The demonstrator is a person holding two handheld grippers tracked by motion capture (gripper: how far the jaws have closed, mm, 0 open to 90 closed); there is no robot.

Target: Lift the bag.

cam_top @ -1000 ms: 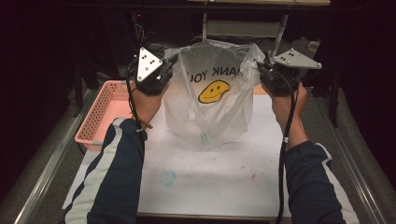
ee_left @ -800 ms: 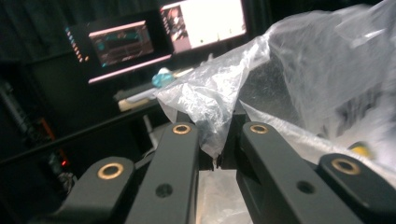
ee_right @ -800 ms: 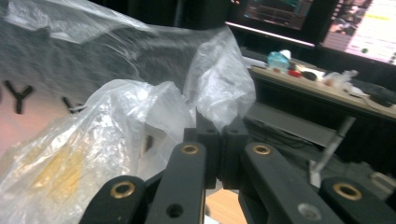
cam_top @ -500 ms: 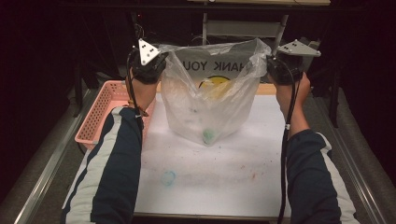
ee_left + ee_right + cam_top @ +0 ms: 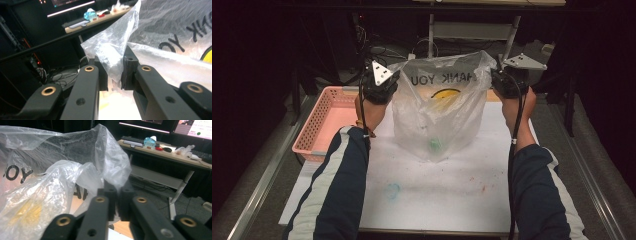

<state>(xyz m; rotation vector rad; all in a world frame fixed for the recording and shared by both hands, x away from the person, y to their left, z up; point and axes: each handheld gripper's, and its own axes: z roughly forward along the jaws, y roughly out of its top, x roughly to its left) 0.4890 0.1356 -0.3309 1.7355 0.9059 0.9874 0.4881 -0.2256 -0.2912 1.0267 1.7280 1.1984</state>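
Observation:
A clear plastic bag (image 5: 439, 112) printed with "THANK YOU" and a yellow smiley hangs stretched between both grippers above the white mat (image 5: 447, 185). My left gripper (image 5: 382, 85) pinches the bag's left top corner. In the left gripper view, a fold of film (image 5: 112, 47) runs between its jaws (image 5: 114, 72). My right gripper (image 5: 504, 80) grips the right top corner, and its jaws (image 5: 117, 192) are pressed together on the film (image 5: 112, 167). A small green thing (image 5: 434, 145) shows through the bag's lower part. I cannot tell whether it lies inside.
A pink mesh basket (image 5: 319, 125) stands at the table's left side, close to my left forearm. A teal smear (image 5: 392, 190) marks the mat near the front. A desk with a keyboard (image 5: 133, 143) and monitors stands beyond the table.
Both hands have moved apart and farther from the person, so the bag's top is pulled wide and taut. The bag has shifted toward the back of the mat.

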